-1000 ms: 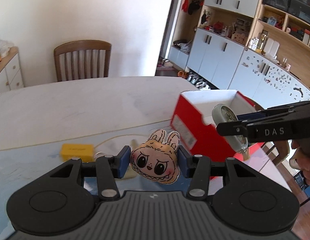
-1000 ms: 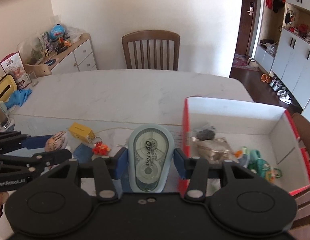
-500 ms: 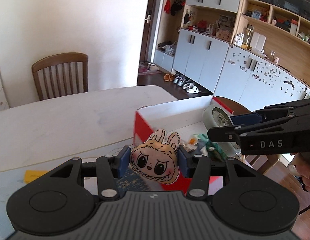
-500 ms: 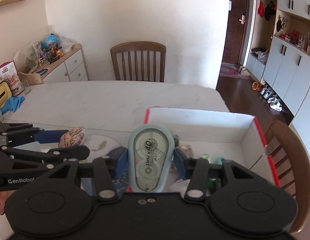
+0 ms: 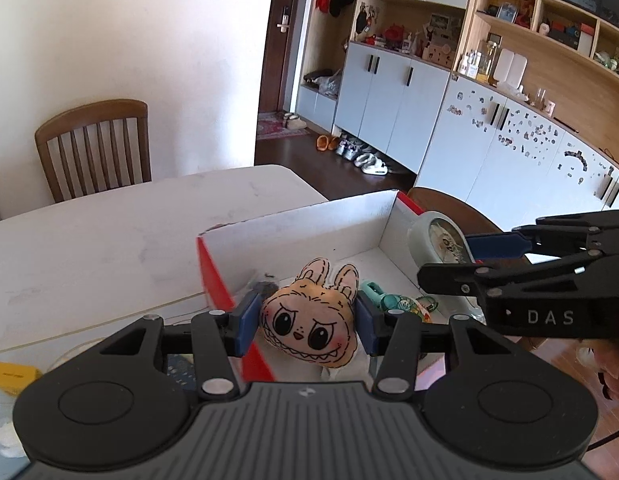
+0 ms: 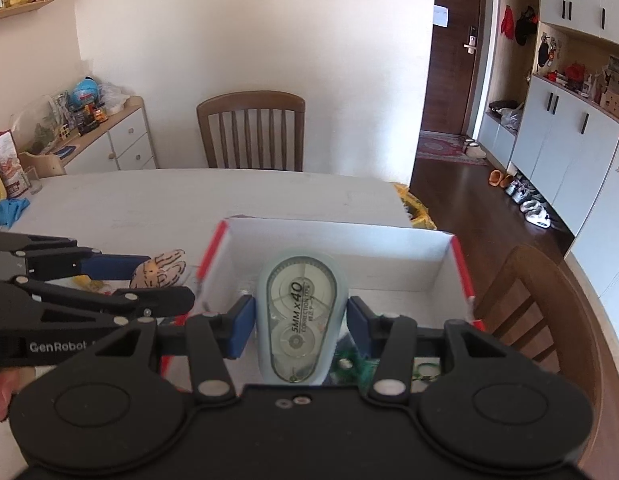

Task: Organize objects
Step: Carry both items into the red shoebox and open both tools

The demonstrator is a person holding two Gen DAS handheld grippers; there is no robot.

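The left gripper (image 5: 307,322) clamps a flat, soft plush (image 5: 308,326) between its blue pads (image 5: 245,323): a tan rabbit-eared face with stitched lines, big dark eyes, pink cheeks and a jagged toothy grin. It hangs over the near left end of the box (image 5: 293,226), above the box's red wall. In the right wrist view the plush (image 6: 159,269) shows edge-on, ears pointing right, just left of the box (image 6: 337,240).

The right gripper (image 6: 301,324) pinches a correction tape (image 6: 302,320) upright between its pads, a smooth, rounded, pale blue plastic shell with a clear window showing two reels and the print "5MM x 40". It hangs over the open box. From the left wrist view the tape (image 5: 439,240) sits at the box's far right corner, held by the black, hard-edged right gripper (image 5: 465,258).

The box is rectangular cardboard, matte white inside, glossy red outside, on a pale marbled table (image 5: 89,240). Inside lie small items: a teal plastic piece (image 5: 375,294), a dark lump (image 5: 263,286) and something crinkly, too blurred to name. A yellow block (image 5: 13,376) lies on the table to the left. A slatted wooden chair (image 6: 251,132) stands at the far side.
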